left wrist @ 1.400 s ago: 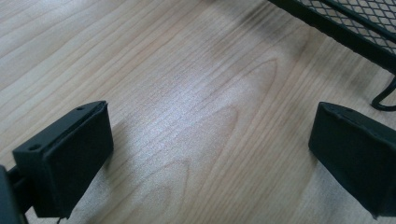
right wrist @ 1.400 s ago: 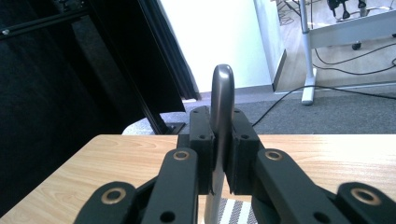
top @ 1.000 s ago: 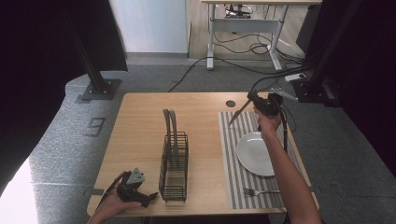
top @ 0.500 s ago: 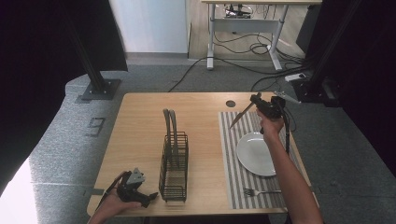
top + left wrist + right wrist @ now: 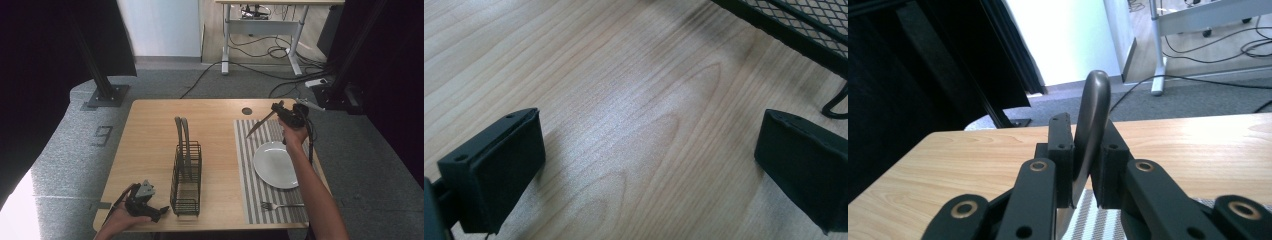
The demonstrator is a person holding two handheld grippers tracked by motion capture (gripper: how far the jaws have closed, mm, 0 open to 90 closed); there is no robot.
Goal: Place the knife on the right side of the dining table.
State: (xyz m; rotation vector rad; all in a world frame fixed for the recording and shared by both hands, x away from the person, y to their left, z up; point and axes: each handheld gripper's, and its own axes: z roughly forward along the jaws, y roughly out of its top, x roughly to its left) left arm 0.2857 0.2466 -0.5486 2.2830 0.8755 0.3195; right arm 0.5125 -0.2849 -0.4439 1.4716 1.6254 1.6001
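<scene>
**Knife held over the far right of the worktop**

Grey carpet is lying all round the pale wooden worktop (image 5: 150,150), with cables trailing across it beyond the far edge and a black stand foot (image 5: 106,95) resting off the far left corner. Open wood is being left across the whole left half of the worktop and along the far edge, where a small dark round port (image 5: 247,111) is set. Near the middle, a black wire rack (image 5: 186,177) is standing, its near end close to the front edge. On the right half a striped placemat (image 5: 250,165) is spread; a white plate (image 5: 276,164) is lying on it, and a fork (image 5: 281,205) is lying near the front edge.

The right gripper (image 5: 1083,165) is being held above the far right corner of the placemat, the person's forearm reaching in from the front edge over the plate's right side. A knife (image 5: 259,122) is being pinched between its jaws, the pads pressing on the blade's flat sides; the blade is pointing left and slightly toward the person, above the mat's far end.

The left gripper (image 5: 144,200) is being rested on the front left of the worktop, just beside the rack's near end, the hand (image 5: 119,225) lying under it at the front edge. Its jaws are being kept spread wide over bare wood, nothing between them.
</scene>
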